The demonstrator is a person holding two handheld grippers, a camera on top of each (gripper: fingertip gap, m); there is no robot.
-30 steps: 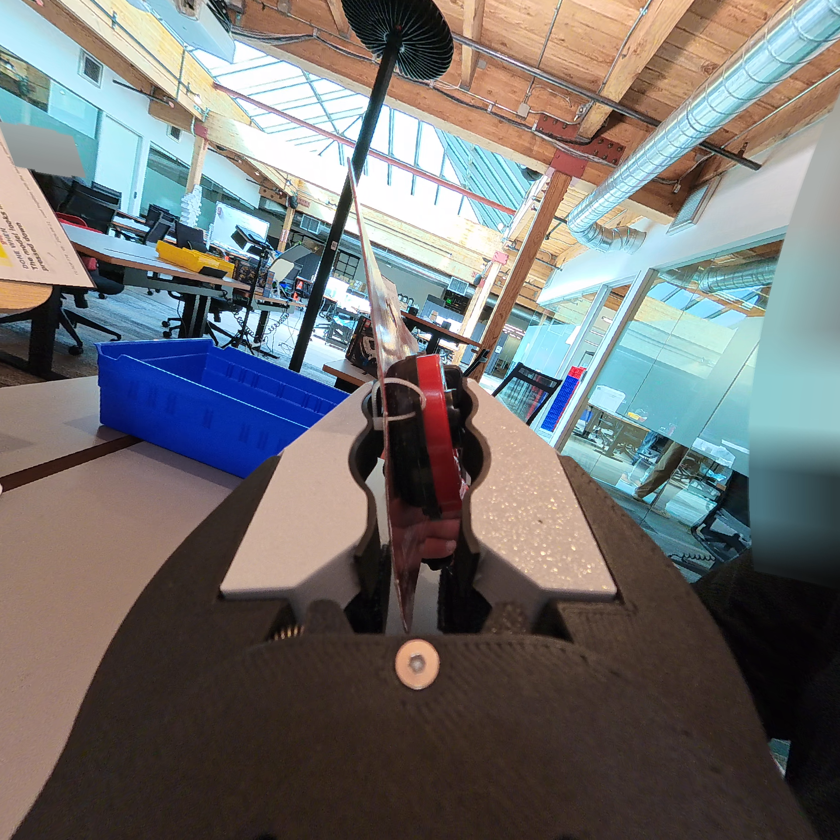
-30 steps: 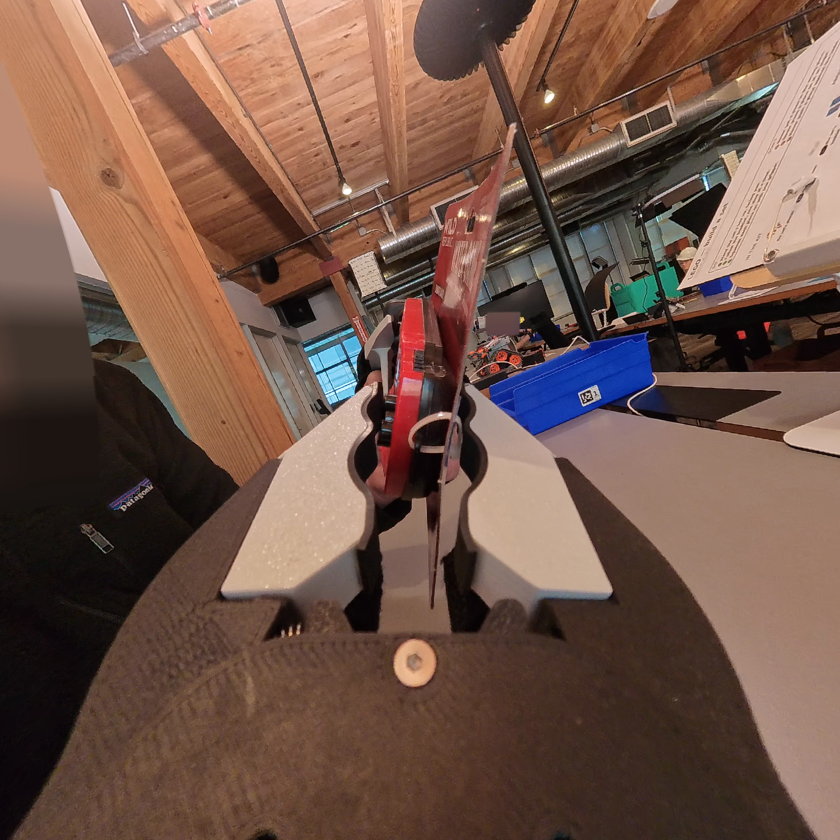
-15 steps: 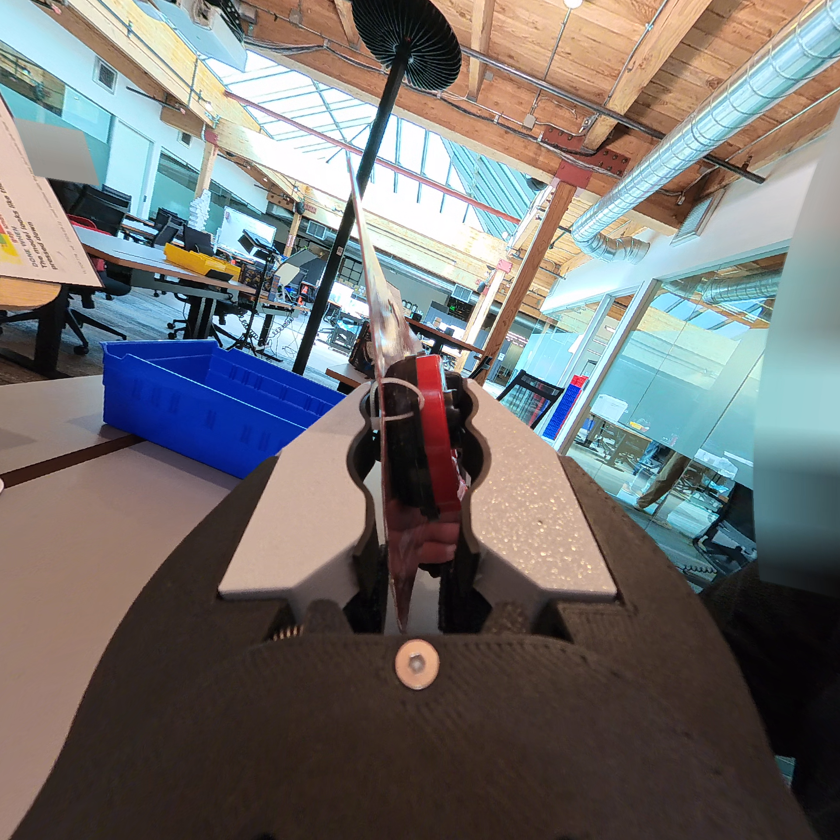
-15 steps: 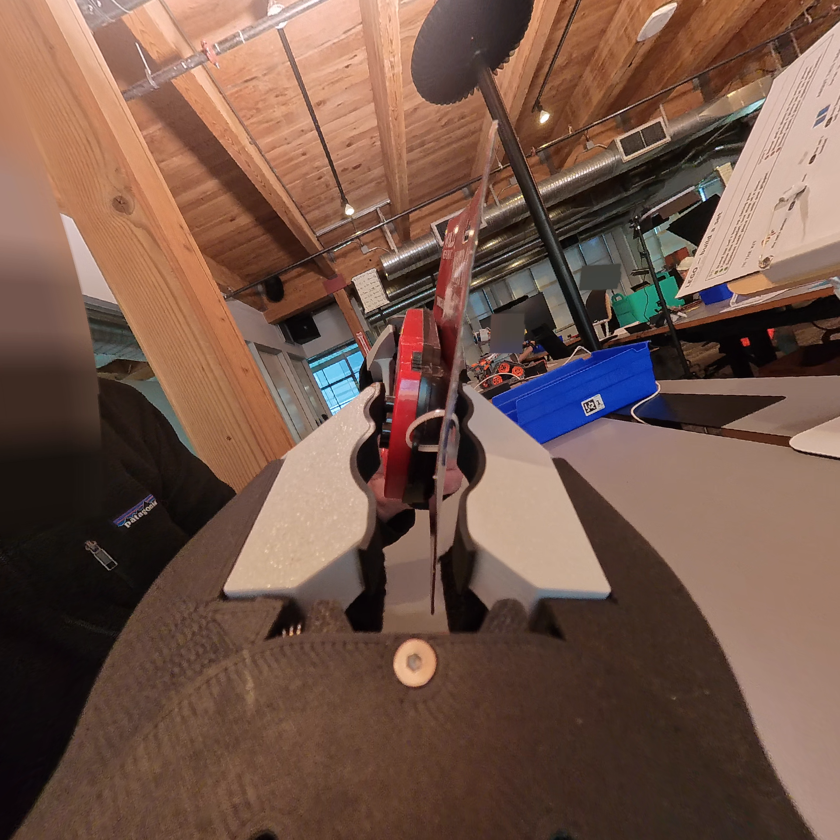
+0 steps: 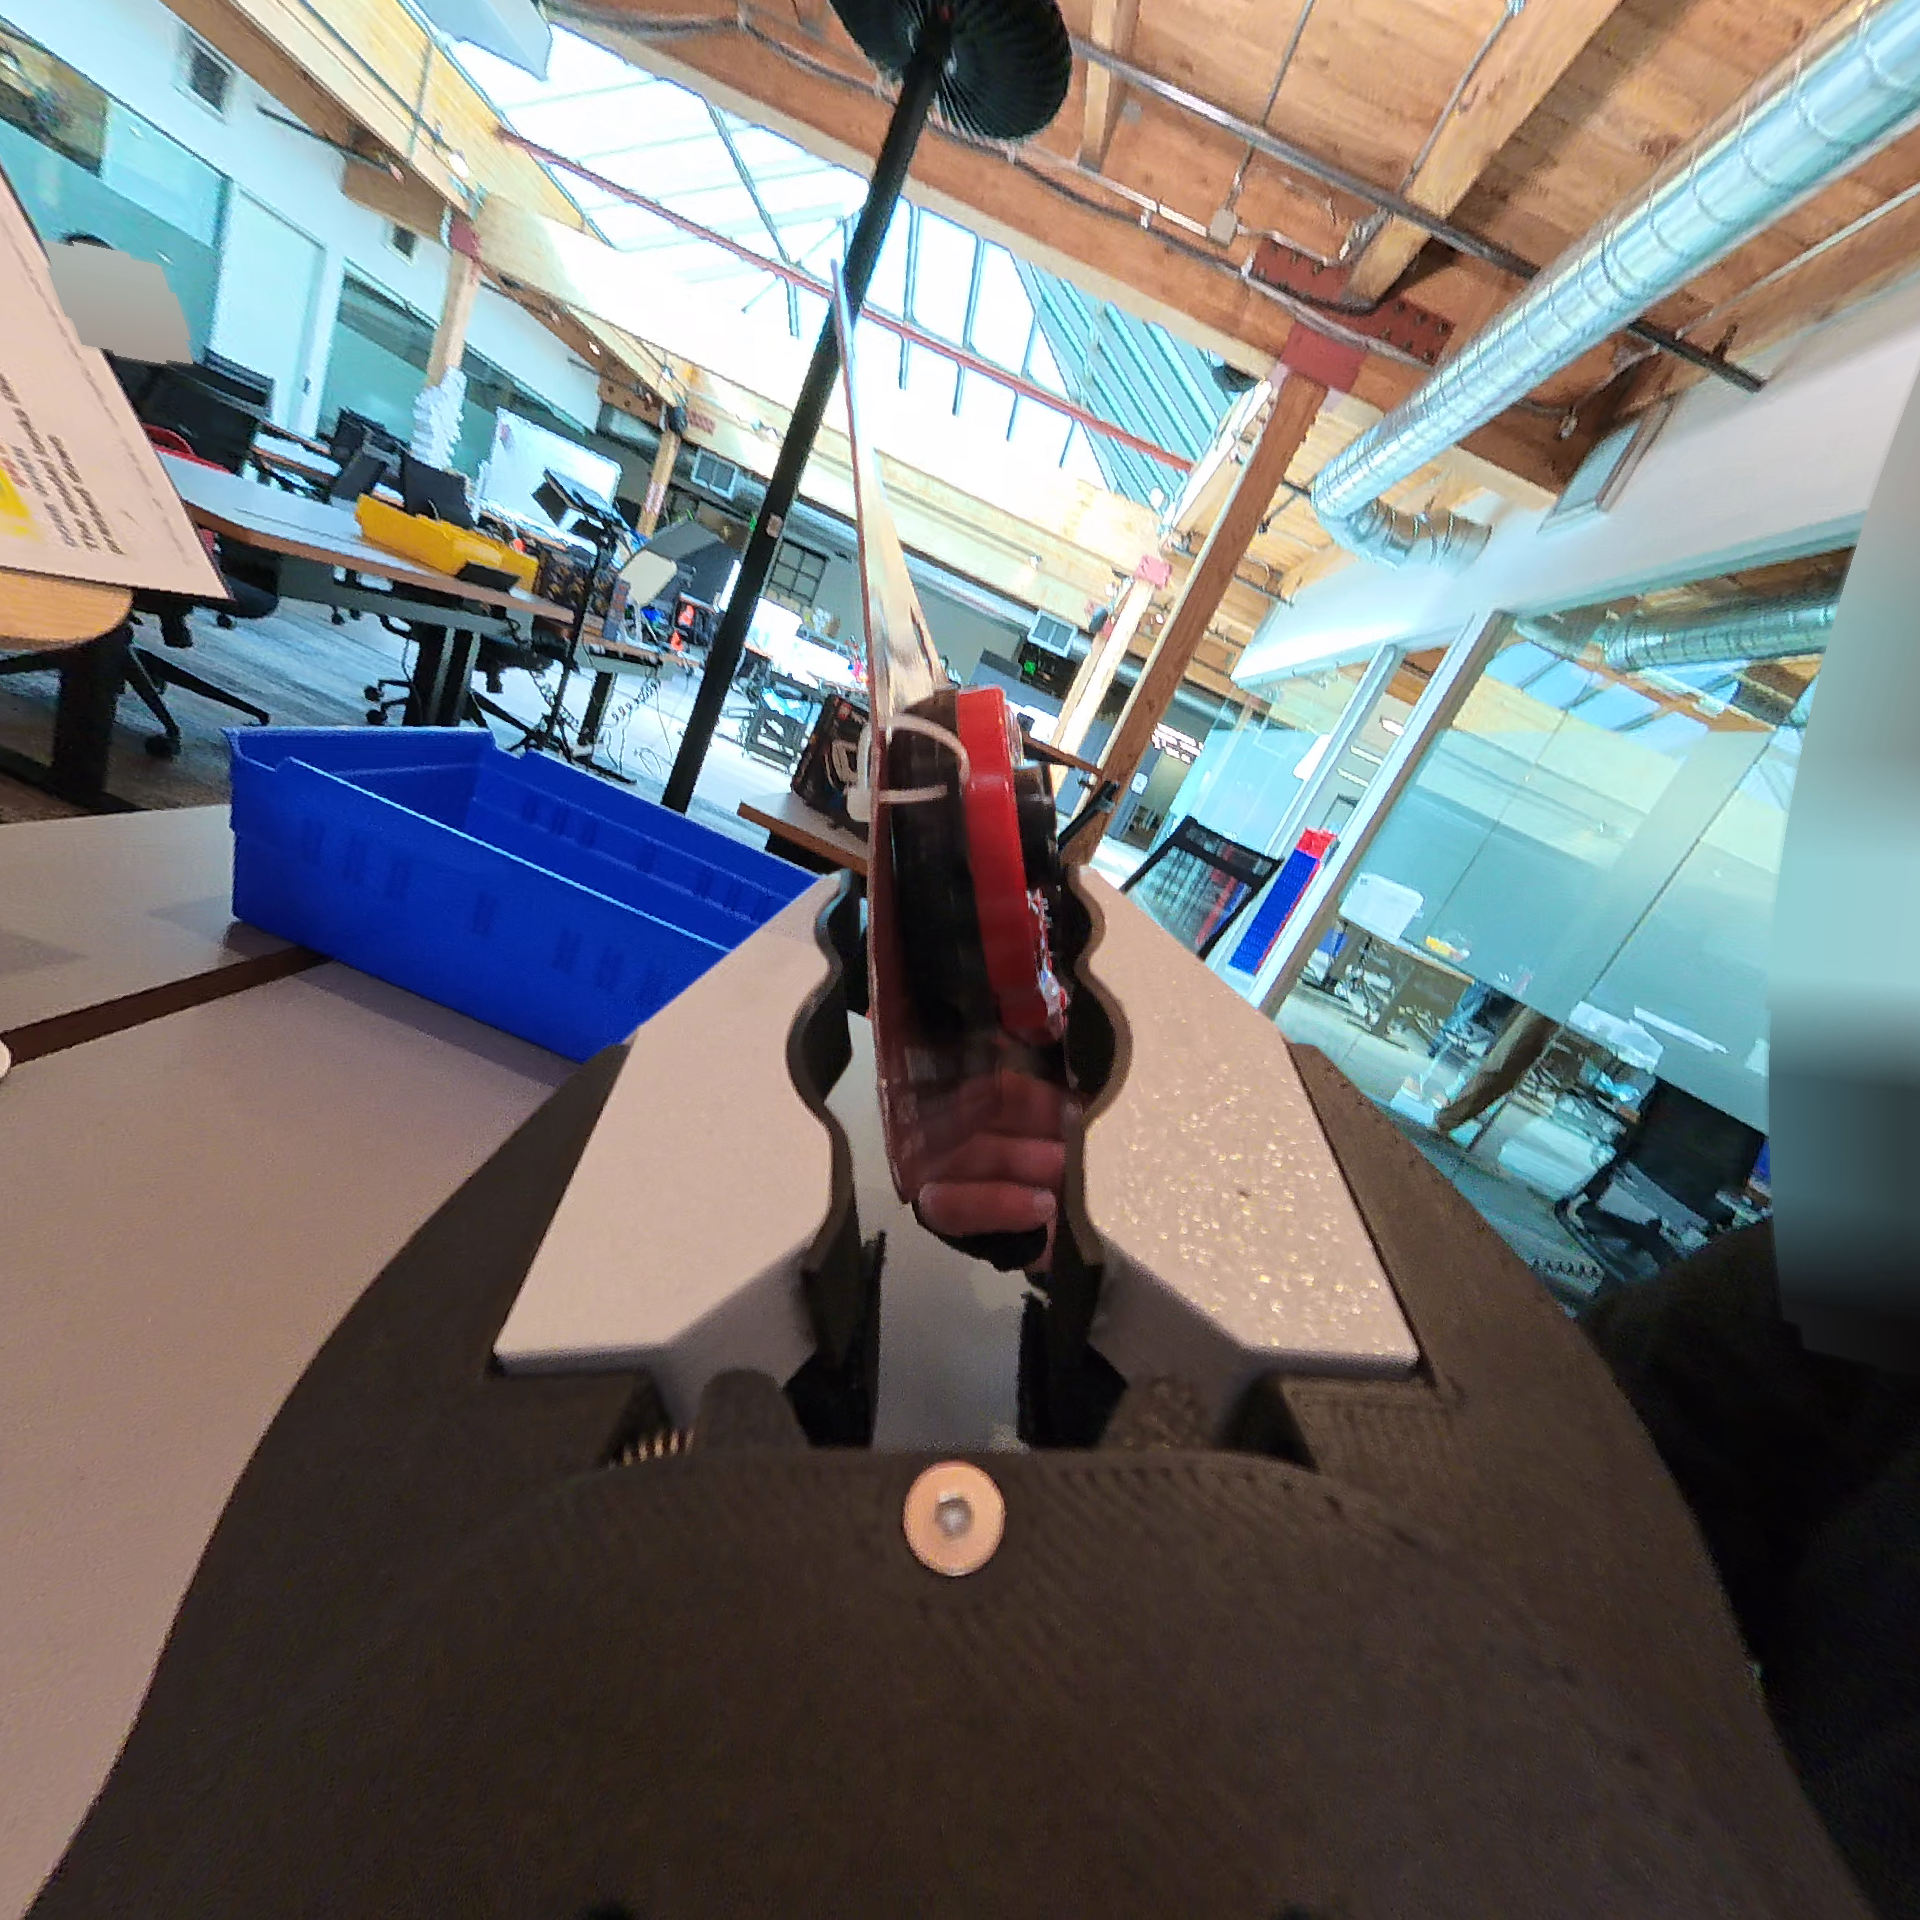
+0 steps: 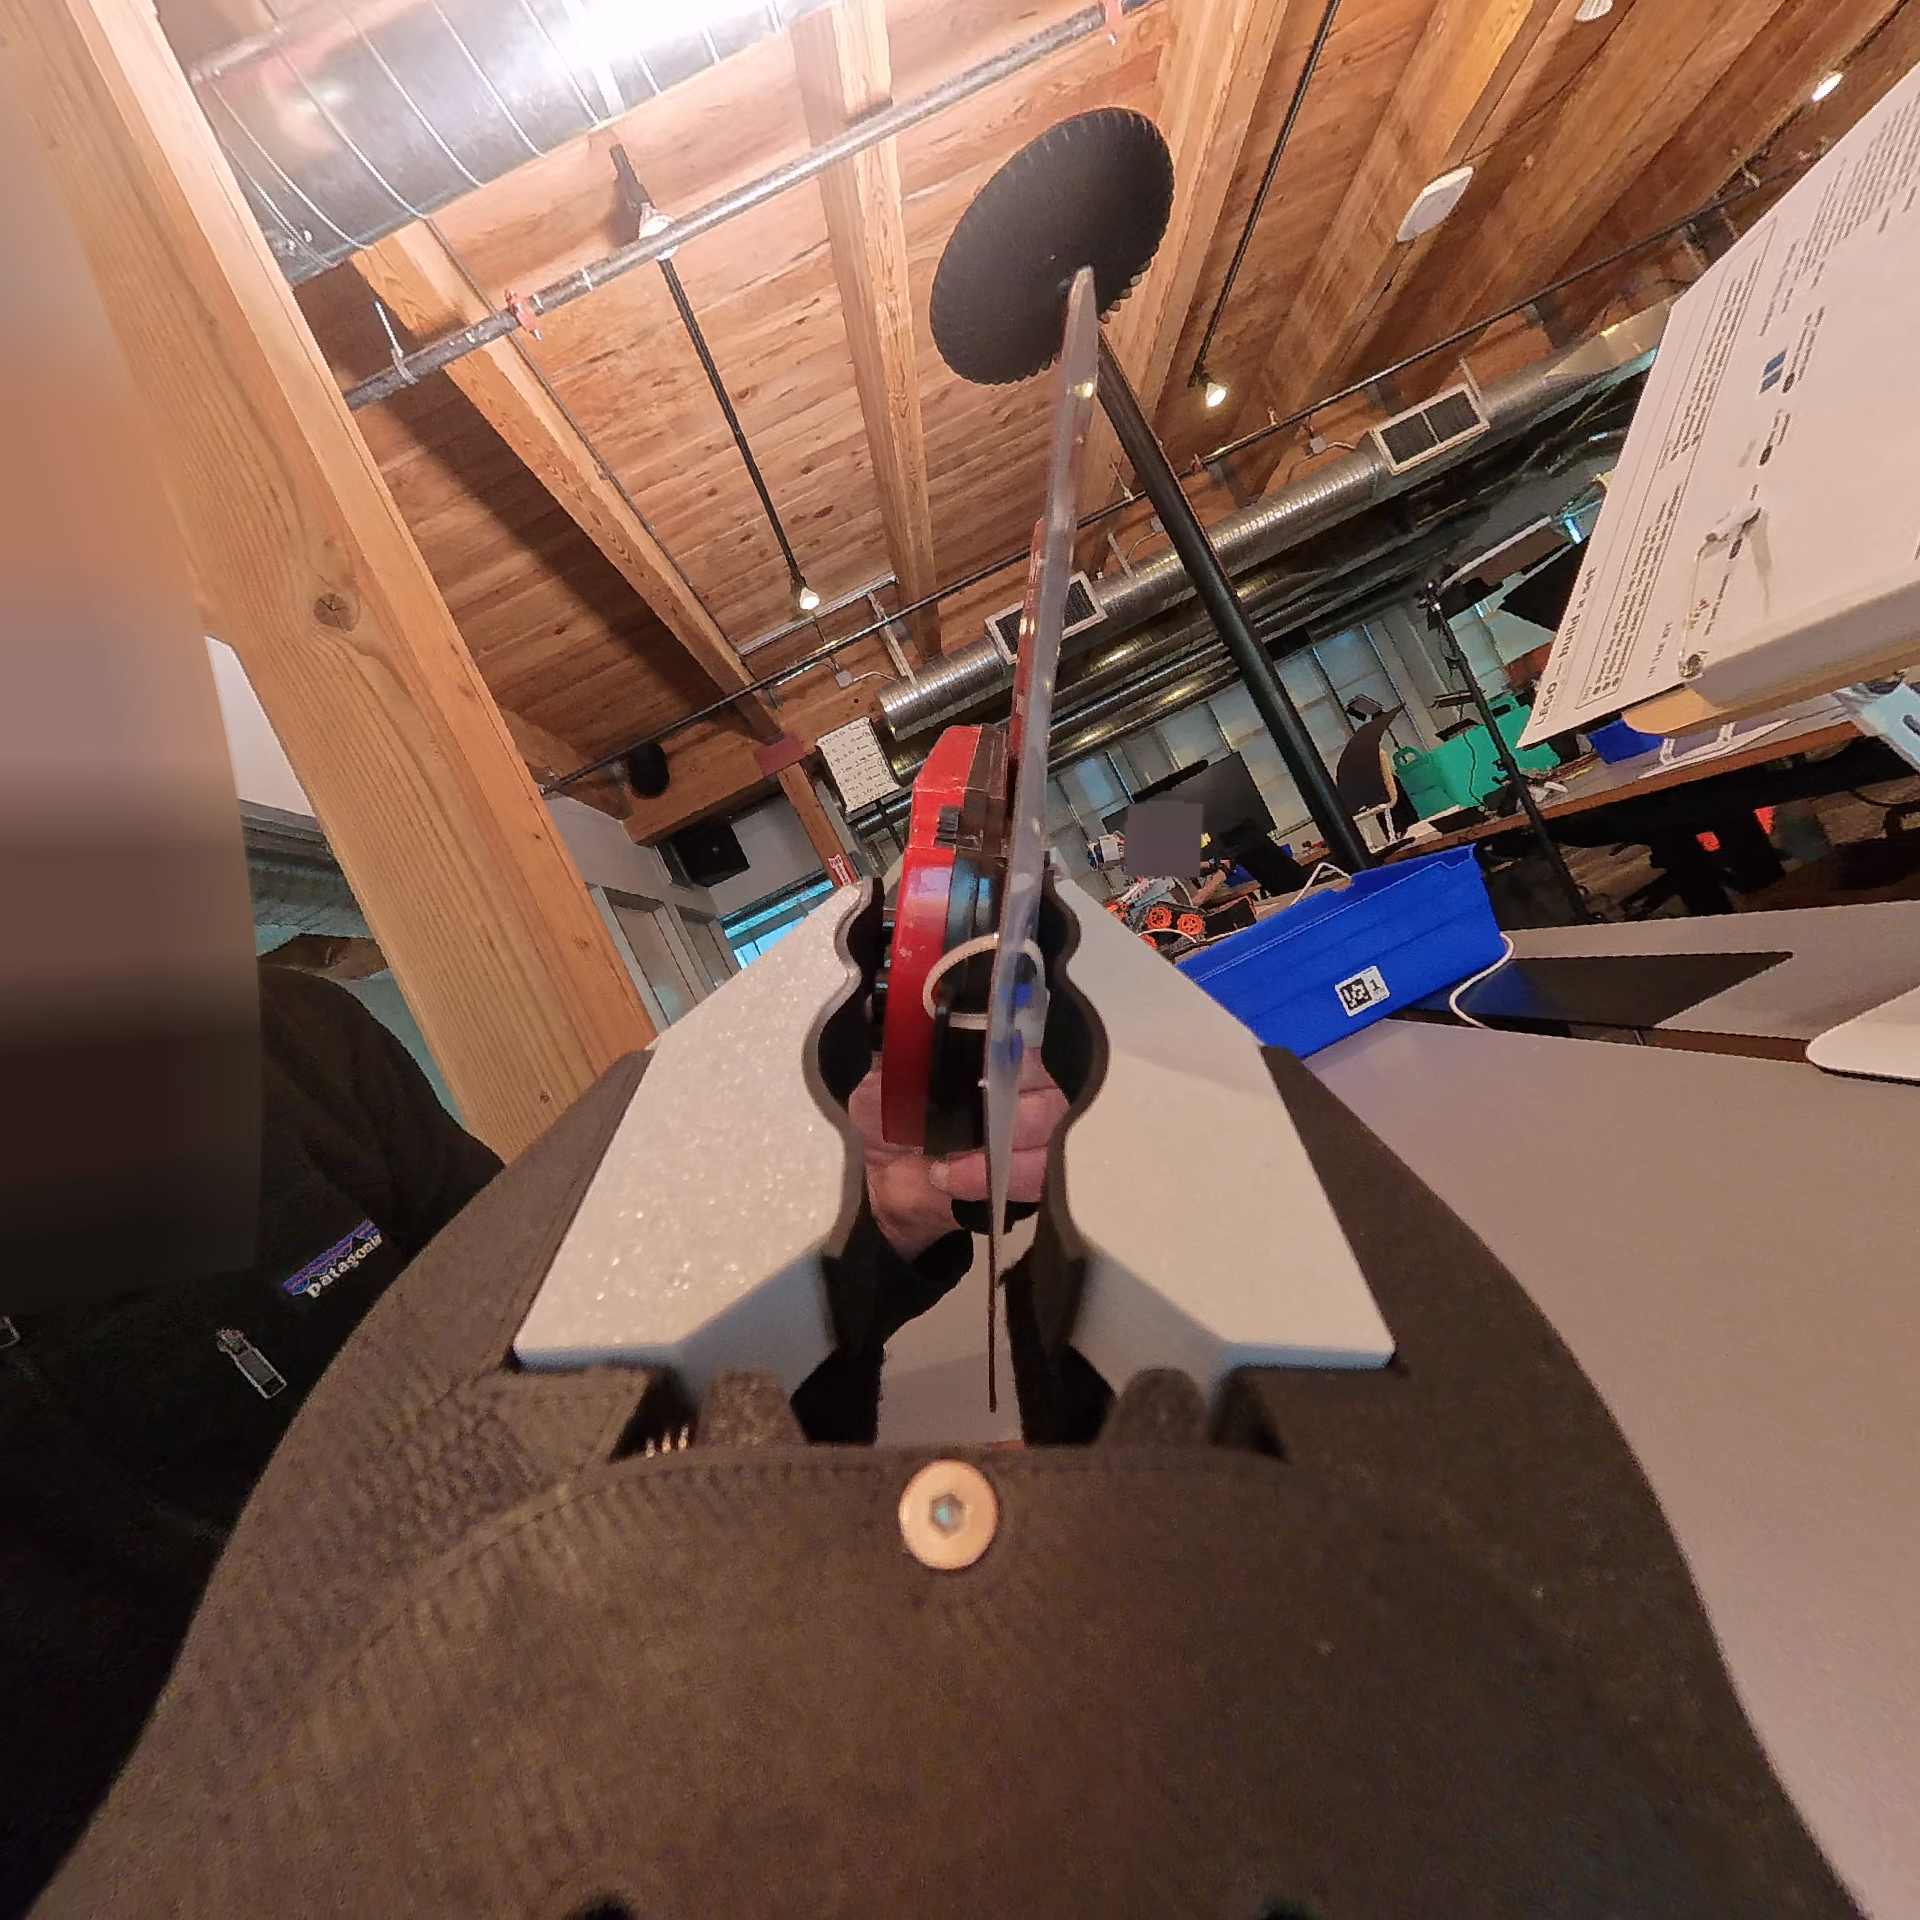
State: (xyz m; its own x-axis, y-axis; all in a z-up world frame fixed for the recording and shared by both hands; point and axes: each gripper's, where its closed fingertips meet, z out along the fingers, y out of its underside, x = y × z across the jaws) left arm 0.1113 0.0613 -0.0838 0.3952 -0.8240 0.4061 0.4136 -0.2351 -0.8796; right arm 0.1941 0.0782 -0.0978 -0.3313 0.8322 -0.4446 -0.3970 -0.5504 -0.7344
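So the left hand-held gripper (image 5: 956,904) is tipped up off the grey surface (image 5: 208,1195), and a red-and-black item (image 5: 987,831) is framed right in its gap. The item is strapped to a thin backing card (image 5: 883,582) with a white zip tie (image 5: 925,748), and the card is stood on edge, probably so the flat pack fits between the fingers instead of across them. The jaws are spread a bit wider than the pack. Daylight can be seen between the card and the finger on that side, so no real pinch seems to be applied. Bare fingers (image 5: 987,1184) can be made out just behind the pack, and it looks like the weight is carried by them, though that's partly hidden. The same pack is seen from the other face in the right wrist view, between the fingers of the right hand-held gripper (image 6: 961,899). Those jaws are likewise parted with a dark gap beside the red shell, and the card is nearly brushing the other finger; contact there can't be called either way. A blue bin (image 5: 468,883) is parked farther back on the surface, well apart from both, with a black pole (image 5: 769,499) behind it. A dark jacket (image 6: 260,1351) is seen close by the right side.
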